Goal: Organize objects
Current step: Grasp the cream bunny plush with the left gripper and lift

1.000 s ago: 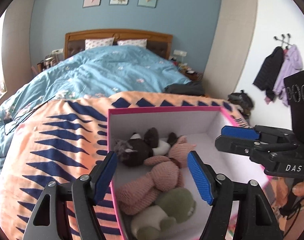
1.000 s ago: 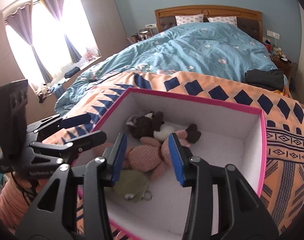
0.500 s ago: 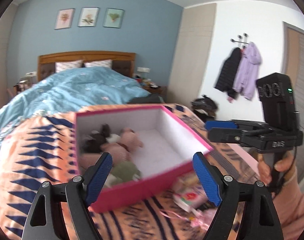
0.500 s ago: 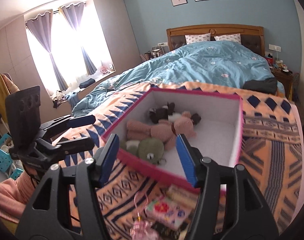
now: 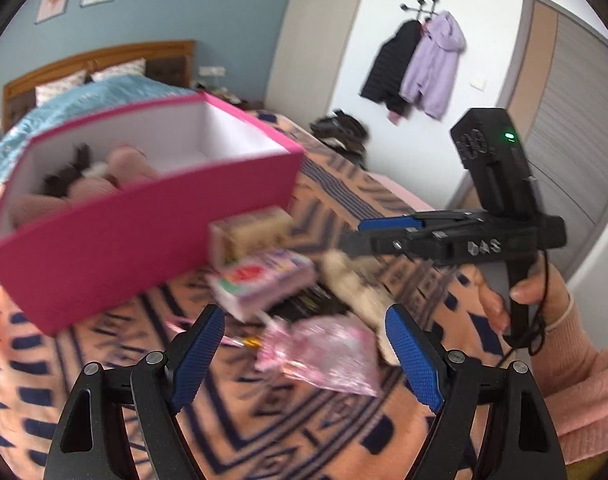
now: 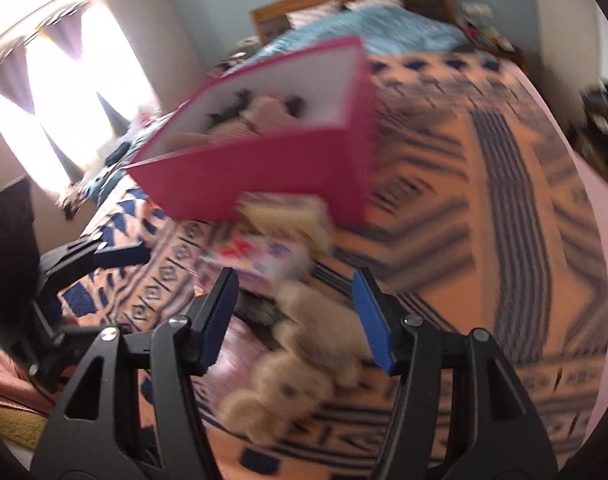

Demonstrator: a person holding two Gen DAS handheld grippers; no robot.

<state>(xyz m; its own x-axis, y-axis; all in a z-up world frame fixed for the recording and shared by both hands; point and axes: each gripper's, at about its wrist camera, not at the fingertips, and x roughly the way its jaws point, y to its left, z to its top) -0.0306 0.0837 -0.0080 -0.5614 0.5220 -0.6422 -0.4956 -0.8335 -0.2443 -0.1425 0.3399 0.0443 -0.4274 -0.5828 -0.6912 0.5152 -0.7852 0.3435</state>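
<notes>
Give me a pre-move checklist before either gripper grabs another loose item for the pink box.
1. Left gripper open and empty: ok.
2. Right gripper open and empty: ok.
3. Beige plush lined up between the right fingers: ok, it lies just ahead of them.
4. Pink bag lined up between the left fingers: ok.
5. Room left in the pink box: ok, its right half looks bare; the plush toys fill the left.
6. View sharp enough to aim: not ok, both views are motion-blurred.
</notes>
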